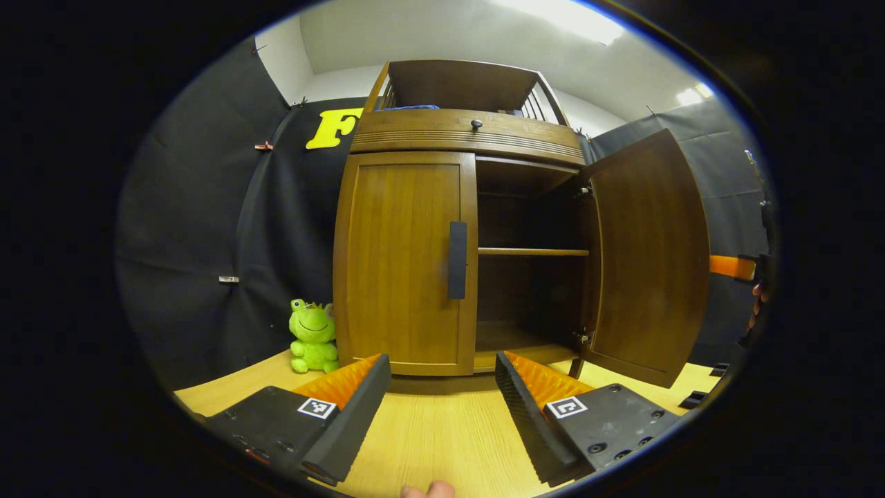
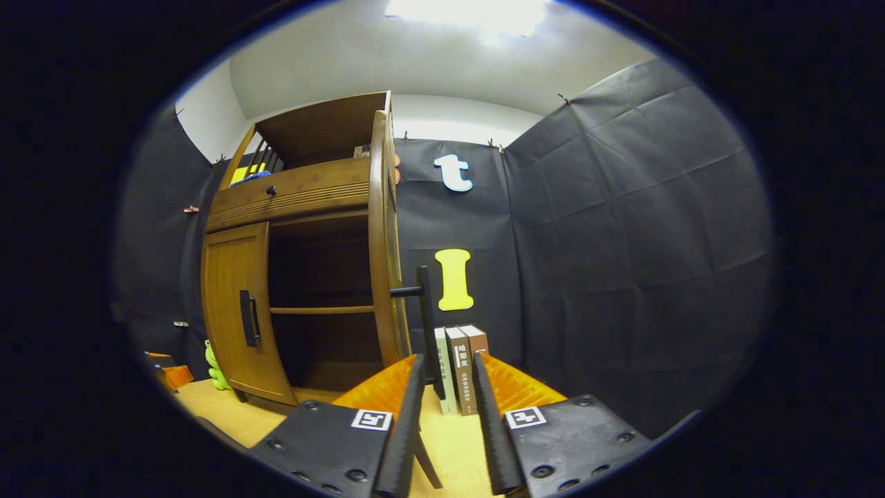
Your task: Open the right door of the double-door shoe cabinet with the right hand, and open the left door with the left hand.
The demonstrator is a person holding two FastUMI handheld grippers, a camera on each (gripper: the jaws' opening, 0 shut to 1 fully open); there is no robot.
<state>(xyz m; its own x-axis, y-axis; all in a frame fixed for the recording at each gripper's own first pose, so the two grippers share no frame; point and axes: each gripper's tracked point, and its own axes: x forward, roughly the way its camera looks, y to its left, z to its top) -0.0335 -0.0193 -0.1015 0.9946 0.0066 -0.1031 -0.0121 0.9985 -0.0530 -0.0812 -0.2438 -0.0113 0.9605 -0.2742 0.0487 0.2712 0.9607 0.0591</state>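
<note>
The left gripper (image 1: 442, 387), its fingers spread wide and empty, hovers over the bench's front edge, aimed at the cabinet (image 1: 470, 138) near the back edge. The left door (image 1: 404, 263) is closed; its upright handle (image 1: 457, 259) sits on the door's inner edge. The right door (image 1: 650, 256) is swung open. The right gripper (image 2: 446, 387) has its fingers a narrow gap apart, close either side of that door's handle (image 2: 423, 304); actual contact is unclear. Likely next: straddle the left handle squarely, close firmly, then pull along the hinge's arc.
</note>
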